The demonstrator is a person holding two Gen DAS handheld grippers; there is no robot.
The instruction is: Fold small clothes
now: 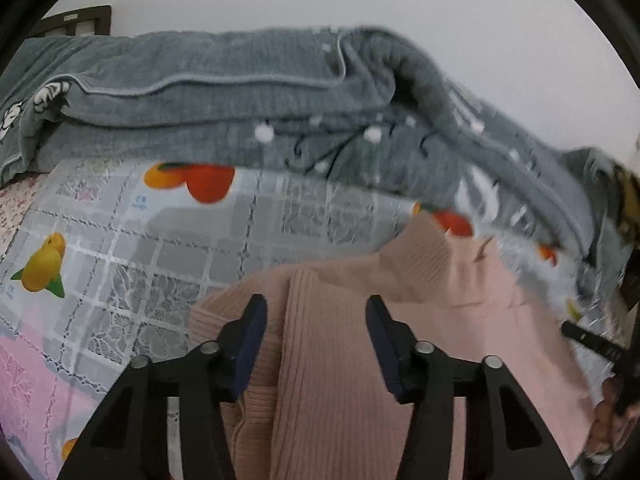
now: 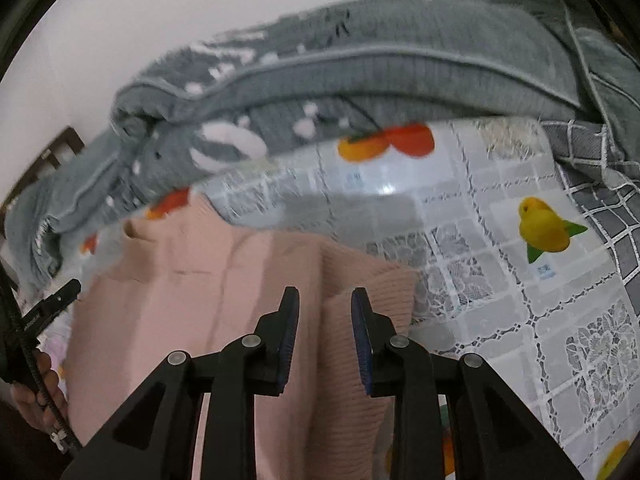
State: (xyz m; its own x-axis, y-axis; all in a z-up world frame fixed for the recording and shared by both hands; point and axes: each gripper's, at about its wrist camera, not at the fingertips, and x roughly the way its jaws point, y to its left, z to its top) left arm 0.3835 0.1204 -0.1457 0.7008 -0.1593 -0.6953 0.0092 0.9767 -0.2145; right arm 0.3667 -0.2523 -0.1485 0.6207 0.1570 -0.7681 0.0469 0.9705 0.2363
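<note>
A pink ribbed sweater lies on a fruit-print tablecloth. My left gripper hovers over the sweater's left part. Its jaws stand apart, with a ribbed fold lying below the gap and neither pad pressing on it. In the right wrist view the same sweater fills the lower left. My right gripper is open over its right edge, straddling a narrow ribbed fold without clamping it. The other gripper's tip shows at the picture edge in each view: the right gripper and the left gripper.
A bulky grey blanket is heaped along the back of the tablecloth, against a white wall. A grey checked cloth lies at the right. Dark wooden furniture stands behind. A person's hand holds the left gripper.
</note>
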